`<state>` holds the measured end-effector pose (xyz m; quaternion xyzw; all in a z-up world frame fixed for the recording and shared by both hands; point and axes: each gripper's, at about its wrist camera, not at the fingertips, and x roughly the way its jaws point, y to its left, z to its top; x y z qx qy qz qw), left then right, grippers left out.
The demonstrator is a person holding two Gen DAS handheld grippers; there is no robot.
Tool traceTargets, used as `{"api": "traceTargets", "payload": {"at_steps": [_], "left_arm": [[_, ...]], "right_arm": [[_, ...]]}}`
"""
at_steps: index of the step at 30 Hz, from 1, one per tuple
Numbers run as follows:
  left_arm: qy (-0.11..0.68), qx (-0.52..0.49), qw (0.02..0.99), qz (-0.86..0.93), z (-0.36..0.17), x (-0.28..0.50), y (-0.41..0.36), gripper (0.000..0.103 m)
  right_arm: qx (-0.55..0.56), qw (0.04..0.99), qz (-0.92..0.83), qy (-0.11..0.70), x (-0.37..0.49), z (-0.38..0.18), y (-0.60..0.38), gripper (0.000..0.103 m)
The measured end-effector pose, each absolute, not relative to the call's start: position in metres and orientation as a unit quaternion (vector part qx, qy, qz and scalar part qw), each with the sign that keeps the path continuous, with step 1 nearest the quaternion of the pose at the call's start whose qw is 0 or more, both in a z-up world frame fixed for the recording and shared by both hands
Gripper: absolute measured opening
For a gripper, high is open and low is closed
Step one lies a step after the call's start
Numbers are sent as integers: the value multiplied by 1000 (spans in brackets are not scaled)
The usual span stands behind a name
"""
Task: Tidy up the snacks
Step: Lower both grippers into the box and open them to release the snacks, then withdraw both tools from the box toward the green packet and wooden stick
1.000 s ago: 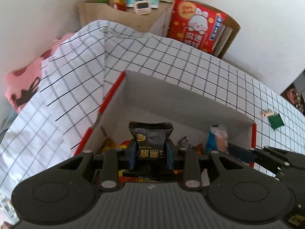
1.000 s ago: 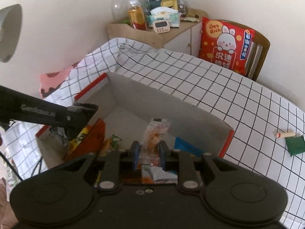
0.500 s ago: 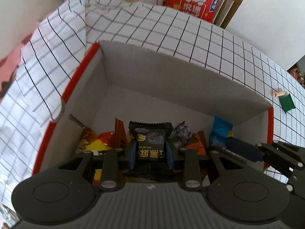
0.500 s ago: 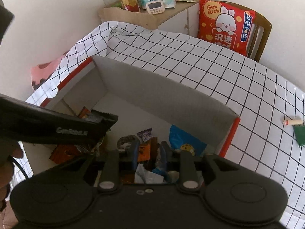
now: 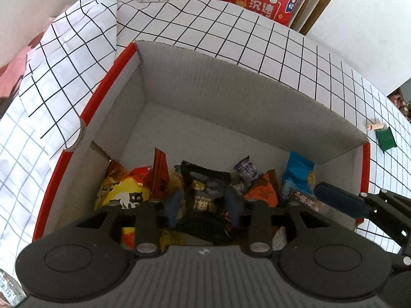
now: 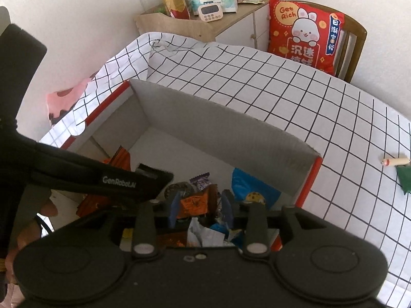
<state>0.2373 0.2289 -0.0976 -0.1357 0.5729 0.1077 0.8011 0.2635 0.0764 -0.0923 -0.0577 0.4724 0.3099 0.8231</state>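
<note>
A red-edged cardboard box (image 5: 231,97) sits on the checked tablecloth and holds several snack packets. My left gripper (image 5: 204,201) is low inside the box; its fingers stand apart around a black packet (image 5: 205,192) that rests on the pile. My right gripper (image 6: 200,205) is also inside the box (image 6: 218,118), open, with an orange packet (image 6: 194,202) between its fingers, lying on the heap. A blue cookie packet (image 5: 298,177) leans at the box's right wall. The right gripper's finger (image 5: 339,200) shows in the left wrist view.
A green packet (image 5: 385,138) and a small cork-like stick (image 5: 375,127) lie on the cloth right of the box. A red rabbit cushion (image 6: 305,33) rests on a wooden chair behind the table. A wooden cabinet (image 6: 200,23) with bottles, tissues and a timer stands at the back.
Both grippers have gone down into the box. The left one has opened and let the black packet settle on the pile. The right one has opened and released its orange packet.
</note>
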Motion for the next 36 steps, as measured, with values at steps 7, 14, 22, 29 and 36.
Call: {"api": "traceTargets", "payload": {"at_steps": [7,14,22,29,36], "left_arm": [[561,-136,809,106,-85,225,226,53],[544,-128,824,97,-69,206,219,59],[519,-119,842,84,-45,180,205,59],[495,-114,859,67,-23,158,187,59],[472,-103,874,45,-5,136,163,67]], "right_arm": [[-53,827,315,463,252,-81,69,49],[-54,834,317,449,236,-68,56,61],[-40,842,324,430,214,-47,32,72],[-23,848,331,414,194,-29,7,80],[-5,859,322,399,177,-13,-25,89]]}}
